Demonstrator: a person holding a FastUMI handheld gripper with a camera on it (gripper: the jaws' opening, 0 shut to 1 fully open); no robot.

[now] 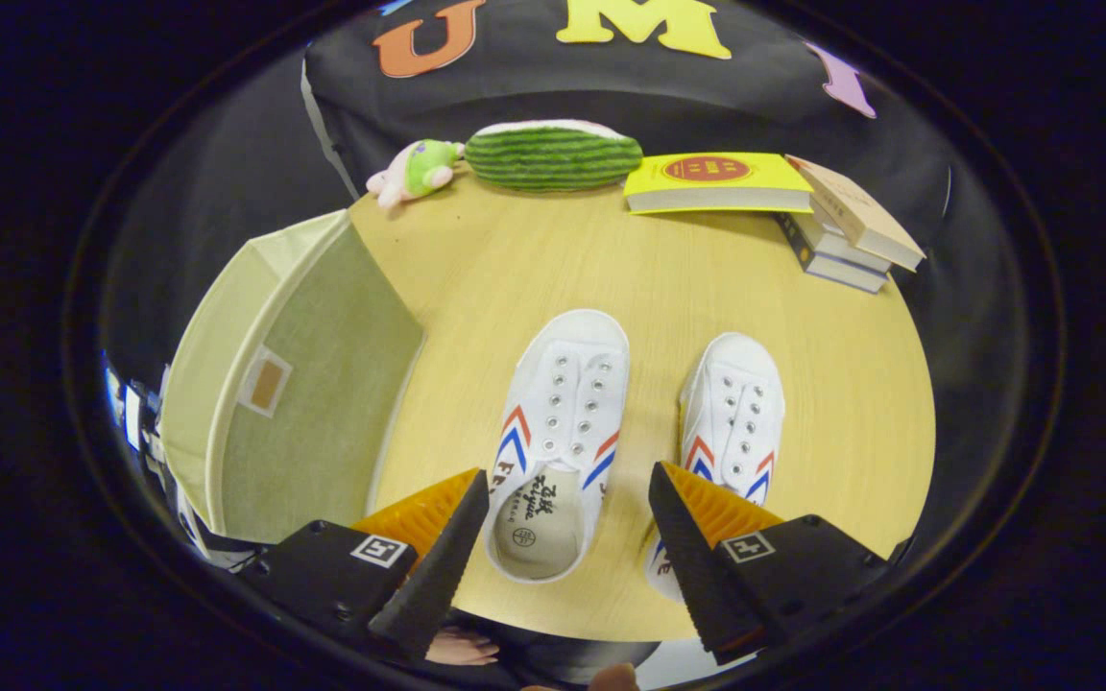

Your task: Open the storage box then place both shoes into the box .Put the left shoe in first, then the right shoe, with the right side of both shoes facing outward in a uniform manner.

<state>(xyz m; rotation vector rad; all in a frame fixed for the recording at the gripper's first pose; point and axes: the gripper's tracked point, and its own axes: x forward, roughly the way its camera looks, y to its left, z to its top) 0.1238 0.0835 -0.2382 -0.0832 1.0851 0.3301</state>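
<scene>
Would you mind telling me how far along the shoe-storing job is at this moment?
Done: little, as far as I can tell. The box stands beside the shoes; whether it is already open is unclear. In hand: nothing. The gripper has its jaws open, the left shoe's heel between them, neither pressing it. Left: grasp the left shoe and box it, then the right shoe, still on the table.

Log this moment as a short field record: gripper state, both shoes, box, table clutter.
hand-held gripper: open, fingers spread, holding nothing
left shoe: on the table, heel between the fingers, toe pointing away
right shoe: beside it, heel partly hidden by one finger
storage box: at the table edge beside the left shoe; neither shoe in it
table: wooden, round
beyond the shoes: books, watermelon plush, small plush toy
</scene>
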